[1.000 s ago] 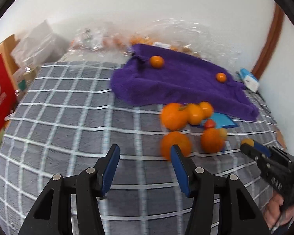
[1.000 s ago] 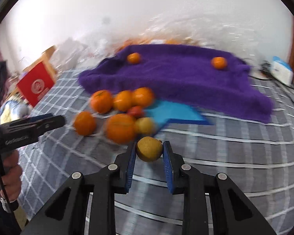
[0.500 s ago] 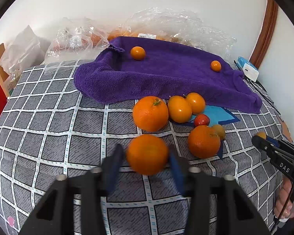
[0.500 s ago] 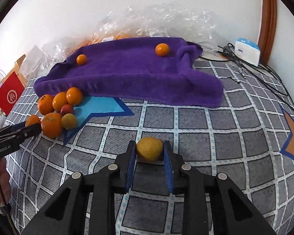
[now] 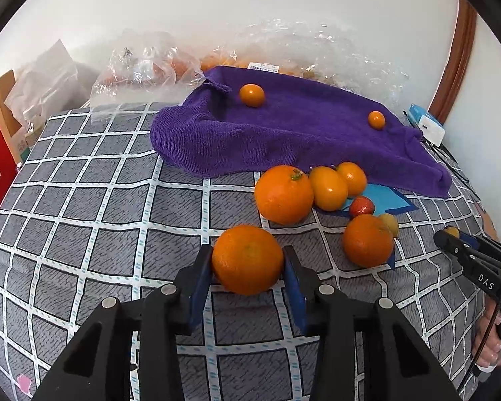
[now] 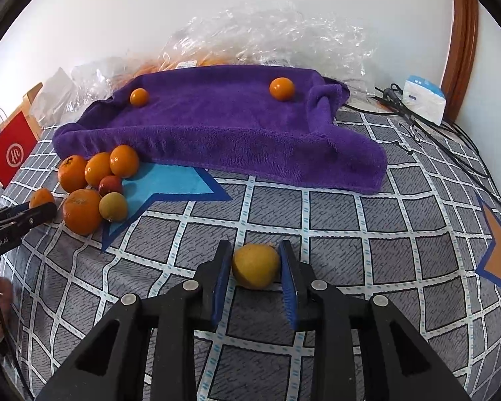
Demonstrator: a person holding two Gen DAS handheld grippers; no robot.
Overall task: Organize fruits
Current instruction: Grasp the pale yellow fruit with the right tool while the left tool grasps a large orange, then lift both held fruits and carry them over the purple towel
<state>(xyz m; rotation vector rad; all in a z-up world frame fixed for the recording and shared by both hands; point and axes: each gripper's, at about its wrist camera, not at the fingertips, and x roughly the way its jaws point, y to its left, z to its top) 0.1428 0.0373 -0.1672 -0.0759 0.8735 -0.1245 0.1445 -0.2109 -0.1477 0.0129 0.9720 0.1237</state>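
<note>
Checked bedspread [image 5: 100, 200]; left gripper [image 5: 247, 279] around orange [image 5: 247, 259], right gripper [image 6: 255, 275] apparently gripping yellow fruit [image 6: 255, 265]

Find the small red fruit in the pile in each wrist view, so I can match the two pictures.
Left wrist view: the small red round fruit sits right of centre, at the blue star patch's edge, behind a large orange.
Right wrist view: the same fruit is at left, mid-height, in the middle of the pile.
Shared landmark: the purple terry towel lying behind the pile, with two small oranges on it.
</note>
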